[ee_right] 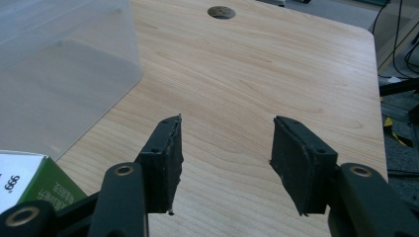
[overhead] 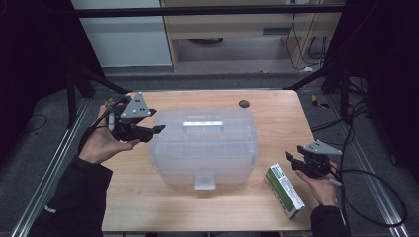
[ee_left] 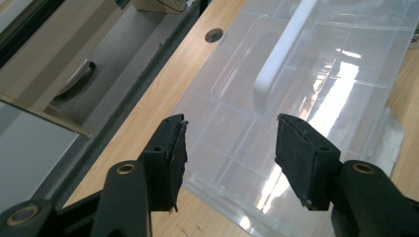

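Beside the clear storage box point(overhead: 203, 145) mid-worktop point(overhead: 148, 207), the left gripper point(overhead: 159, 129) hovers released; the right gripper point(overhead: 292, 159), also released, should straddle the green carton point(overhead: 283, 190) squarely before clenching.

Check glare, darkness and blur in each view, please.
High view: soft overall, dark surroundings, evenly lit table. Left gripper view: sharp jaws, bright glare streaks on the clear box. Right gripper view: even light, no glare, green carton cut off at the edge.
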